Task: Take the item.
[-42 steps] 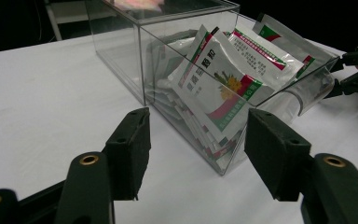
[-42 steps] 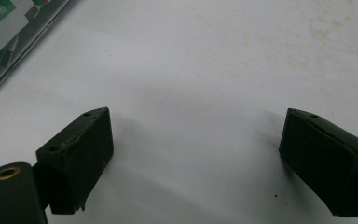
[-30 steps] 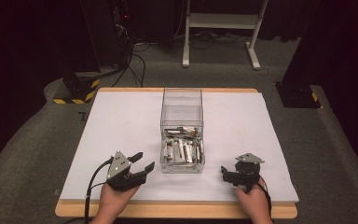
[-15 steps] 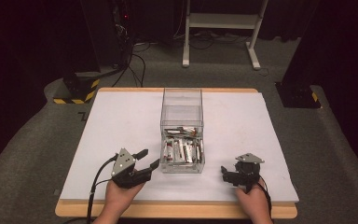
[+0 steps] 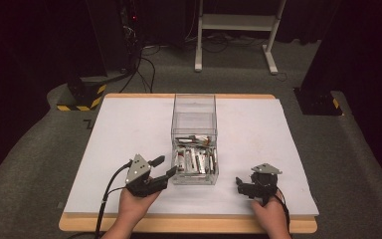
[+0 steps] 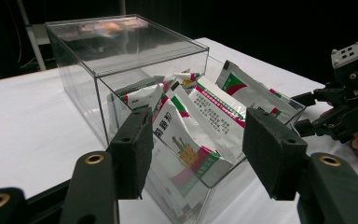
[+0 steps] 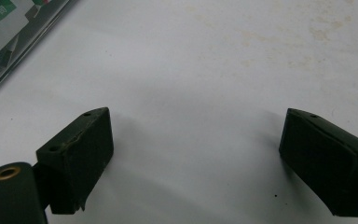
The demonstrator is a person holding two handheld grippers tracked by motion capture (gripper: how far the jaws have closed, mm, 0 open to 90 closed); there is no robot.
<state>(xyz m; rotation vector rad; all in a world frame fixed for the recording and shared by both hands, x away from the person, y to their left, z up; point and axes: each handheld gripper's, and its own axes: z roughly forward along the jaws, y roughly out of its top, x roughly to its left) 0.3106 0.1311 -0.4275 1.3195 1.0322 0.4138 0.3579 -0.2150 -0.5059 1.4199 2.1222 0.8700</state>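
Observation:
A clear plastic box (image 5: 194, 107) stands in the middle of the white table, and several white sachets (image 5: 195, 160) with red and green print lie in its near half. My left gripper (image 5: 164, 167) hovers at the box's near left corner, open, its jaws pointing at the box. In the left gripper view the left gripper (image 6: 200, 149) frames the box (image 6: 121, 46) and the sachets (image 6: 191, 130), and its pads touch nothing. My right gripper (image 5: 239, 185) rests to the right of the box, open. In the right gripper view the right gripper (image 7: 193, 158) spans bare table.
The white table cover (image 5: 129, 129) has a wooden edge (image 5: 189, 225) at the front. Beyond the table stand a yellow-and-black striped base (image 5: 82, 97), floor cables and a white frame (image 5: 238, 25). The box's edge (image 7: 23, 42) shows at the upper left of the right gripper view.
My left gripper has edged right and forward toward the box's near left corner. The right gripper has stayed where it was.

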